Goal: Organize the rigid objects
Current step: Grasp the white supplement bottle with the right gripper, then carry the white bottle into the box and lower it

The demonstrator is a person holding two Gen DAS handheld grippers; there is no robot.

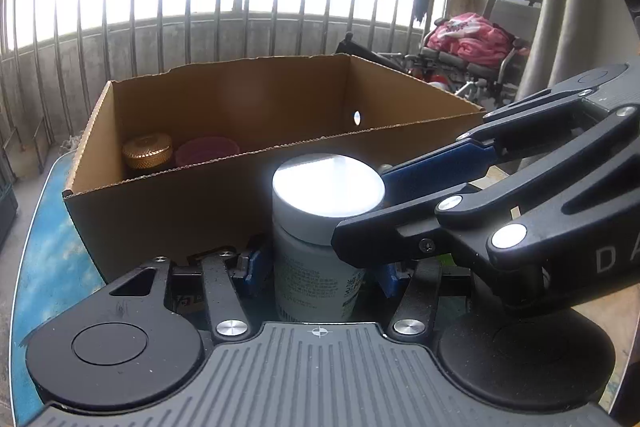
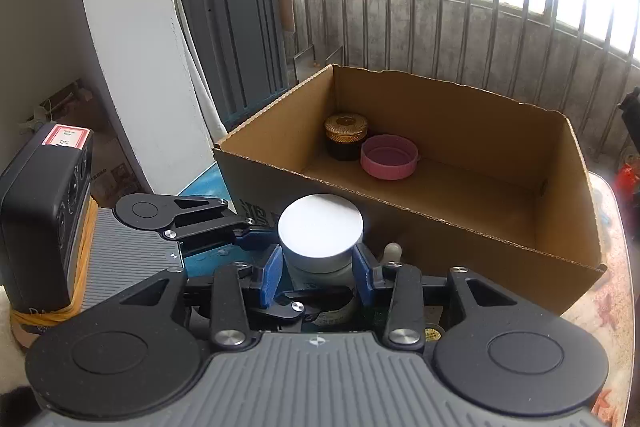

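White-lidded jar [image 2: 320, 239] sat nearest the lens, standing upright on the table [image 1: 44, 267] just in front of the near wall of the cardboard box [image 2: 400, 211]. Left gripper [image 1: 316, 271] was clenched around the jar's labelled body low down, blue pads either side. Right gripper [image 2: 318, 273] was clamped on the same jar higher up, at the lid and neck, pads touching both sides; its finger also showed crossing in from the right in the left wrist view. Inside the box, at the far left corner, a gold-lidded dark jar [image 2: 346, 141] stood touching or just beside a pink lid [image 2: 389, 157] lying open side up; the rest of the box floor was bare. Step looked like a two-handed hold, either a handover or a lid twist — cannot tell which. To do it well: keep the jar vertical, let one gripper release before lifting, raise it clear over the ragged near rim, set it down beside the gold-lidded jar without knocking the pink lid.
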